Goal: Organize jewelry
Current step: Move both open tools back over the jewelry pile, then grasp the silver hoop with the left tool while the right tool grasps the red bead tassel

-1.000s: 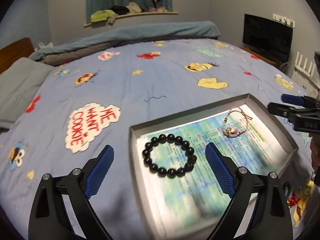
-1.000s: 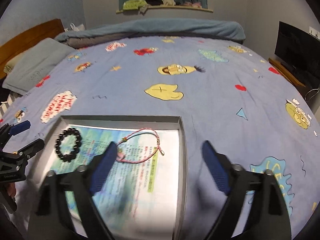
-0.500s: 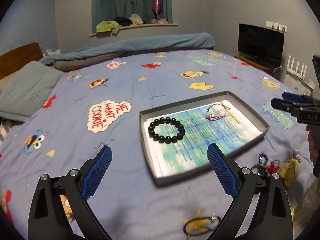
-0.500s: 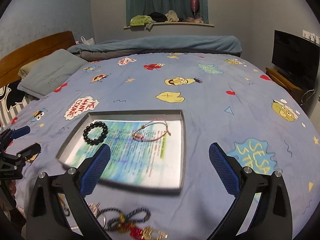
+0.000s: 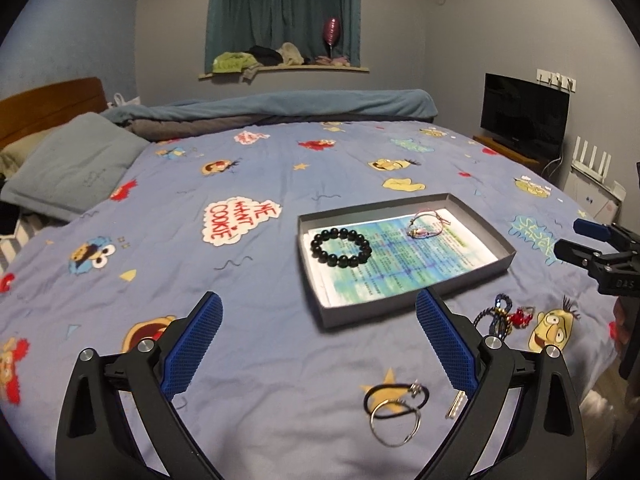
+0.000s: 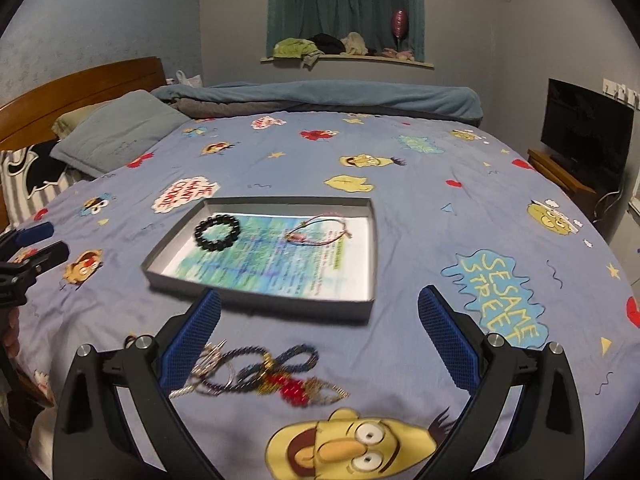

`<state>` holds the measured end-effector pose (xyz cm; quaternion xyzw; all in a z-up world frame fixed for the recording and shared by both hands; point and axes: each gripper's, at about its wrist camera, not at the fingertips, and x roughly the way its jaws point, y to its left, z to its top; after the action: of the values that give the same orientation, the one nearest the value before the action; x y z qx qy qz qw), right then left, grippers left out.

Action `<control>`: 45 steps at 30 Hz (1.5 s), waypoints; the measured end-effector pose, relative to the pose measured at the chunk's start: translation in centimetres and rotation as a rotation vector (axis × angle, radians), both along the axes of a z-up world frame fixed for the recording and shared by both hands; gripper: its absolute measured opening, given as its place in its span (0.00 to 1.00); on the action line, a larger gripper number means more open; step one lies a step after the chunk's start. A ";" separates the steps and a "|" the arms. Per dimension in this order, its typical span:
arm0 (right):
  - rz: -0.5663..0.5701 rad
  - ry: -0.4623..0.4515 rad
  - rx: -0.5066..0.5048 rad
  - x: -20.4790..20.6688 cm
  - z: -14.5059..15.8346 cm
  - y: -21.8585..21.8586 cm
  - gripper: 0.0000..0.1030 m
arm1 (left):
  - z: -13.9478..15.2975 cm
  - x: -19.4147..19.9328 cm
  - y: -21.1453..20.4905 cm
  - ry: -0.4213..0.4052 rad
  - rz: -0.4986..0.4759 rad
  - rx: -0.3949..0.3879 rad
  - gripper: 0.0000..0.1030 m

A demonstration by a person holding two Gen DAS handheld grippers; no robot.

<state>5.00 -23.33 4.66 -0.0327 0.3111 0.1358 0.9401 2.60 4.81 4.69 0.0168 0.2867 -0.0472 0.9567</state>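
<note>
- Left gripper (image 5: 318, 322) is spread wide, blue pads (image 5: 192, 344) far apart with nothing between them, hanging over the bedspread (image 5: 260, 168).
- Right gripper (image 6: 318, 324) is the same deal, wide apart and holding nothing. Its left pad (image 6: 192, 340) sits over the end of a tangled pile.
- That pile is a blue beaded necklace (image 6: 260, 364) knotted up with red and gold bits, lying on the bedspread just in front of the right gripper. It's blurry, so can't make out the details.
- Near the left gripper there's a black hair tie (image 5: 394, 396) overlapping a thin metal hoop (image 5: 396, 420), both loose on the fabric.
- Further out sits the shallow grey tray (image 5: 404, 202) lined with a printed sheet.
- Inside it, the black bead bracelet (image 5: 340, 247) lies by the left end, and the pink cord bracelet (image 5: 430, 224) lies well apart from it, toward the far right.
- Pillow (image 6: 116, 132) and TV (image 6: 586, 130) are way back.
</note>
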 end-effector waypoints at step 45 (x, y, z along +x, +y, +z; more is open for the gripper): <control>0.021 0.116 -0.099 -2.0 -10.2 0.0 0.95 | -11.9 -3.2 -4.4 0.186 -0.177 0.023 0.86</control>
<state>2.98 -23.35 -5.59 -0.0742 0.3709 0.1318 0.9163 -0.58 0.45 -7.18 0.0485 0.3721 -0.1298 0.9178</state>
